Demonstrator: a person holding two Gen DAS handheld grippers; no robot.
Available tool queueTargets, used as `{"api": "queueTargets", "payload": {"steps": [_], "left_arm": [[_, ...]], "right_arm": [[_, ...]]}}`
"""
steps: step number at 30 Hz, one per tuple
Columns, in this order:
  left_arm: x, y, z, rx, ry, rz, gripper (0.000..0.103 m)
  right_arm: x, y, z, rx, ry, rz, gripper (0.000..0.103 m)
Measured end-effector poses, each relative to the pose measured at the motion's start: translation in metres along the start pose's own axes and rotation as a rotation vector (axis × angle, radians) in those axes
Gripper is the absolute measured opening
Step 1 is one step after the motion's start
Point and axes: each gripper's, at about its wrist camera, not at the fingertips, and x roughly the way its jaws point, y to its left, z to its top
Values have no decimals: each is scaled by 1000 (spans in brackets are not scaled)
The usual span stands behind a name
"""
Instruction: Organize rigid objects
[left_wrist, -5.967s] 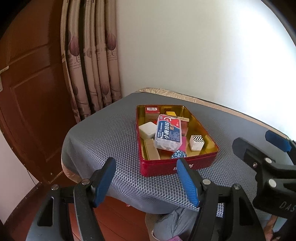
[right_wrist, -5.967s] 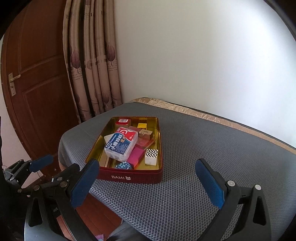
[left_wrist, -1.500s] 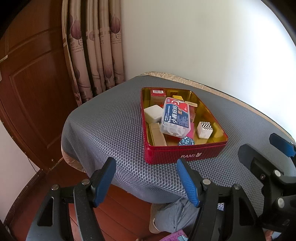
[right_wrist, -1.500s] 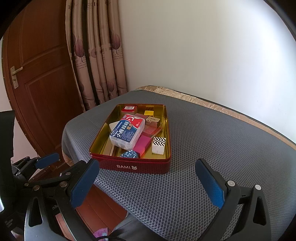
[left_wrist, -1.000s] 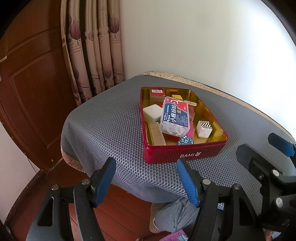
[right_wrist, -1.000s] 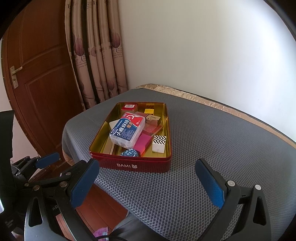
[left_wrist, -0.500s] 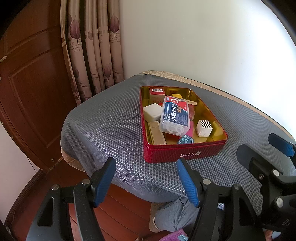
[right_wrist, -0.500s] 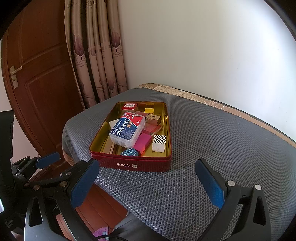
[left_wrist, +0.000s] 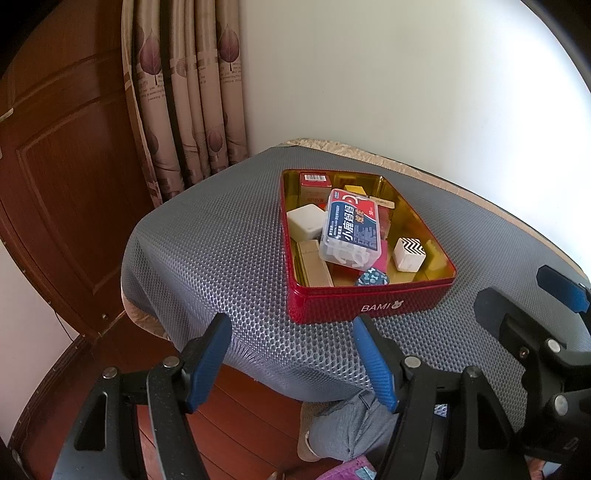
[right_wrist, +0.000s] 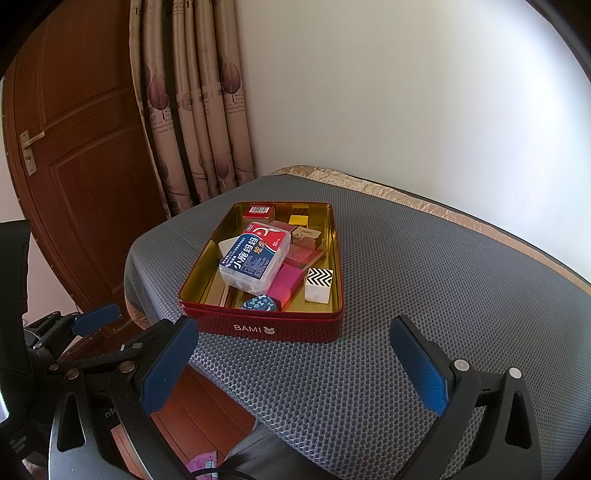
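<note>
A red tin tray (left_wrist: 369, 301) (right_wrist: 266, 326) marked BAMI sits on a grey mesh-covered table (left_wrist: 221, 236) (right_wrist: 443, 280). It holds a clear floss-pick box with a blue label (left_wrist: 351, 230) (right_wrist: 255, 258), a white cube with black zigzags (left_wrist: 409, 254) (right_wrist: 318, 284), a white box (left_wrist: 306, 222), a pink block (right_wrist: 286, 282), a blue patterned piece (left_wrist: 371, 277) (right_wrist: 259, 304) and other small blocks. My left gripper (left_wrist: 295, 363) is open and empty, near the table's front edge, short of the tray. My right gripper (right_wrist: 291, 363) is open and empty, in front of the tray.
A brown wooden door (right_wrist: 81, 177) and patterned curtains (right_wrist: 199, 110) stand at the left. A white wall (right_wrist: 424, 92) runs behind the table. A tan edge strip (right_wrist: 406, 192) borders the table's back. The other gripper shows at each view's side (left_wrist: 535, 332) (right_wrist: 74, 332).
Over six seconds both views shifted so the tray sits slightly closer and more centred. In the last second almost nothing moves. Both grippers stay open.
</note>
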Motion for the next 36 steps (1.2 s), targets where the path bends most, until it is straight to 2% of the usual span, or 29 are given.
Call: {"api": "queueTargets", "payload": {"steps": [21,30,36], "left_arm": [[1,1,0,1,4,-18,70],[-14,-6,-1,43,-97,7,71],[-10,-2,2,30,-67,14,71]], "right_arm": [[-2,2,-2,-1,1,-2,103],[-7,2,-4,6,-2,3,103],[-24,-12,4,19,-68,-29,103]]}}
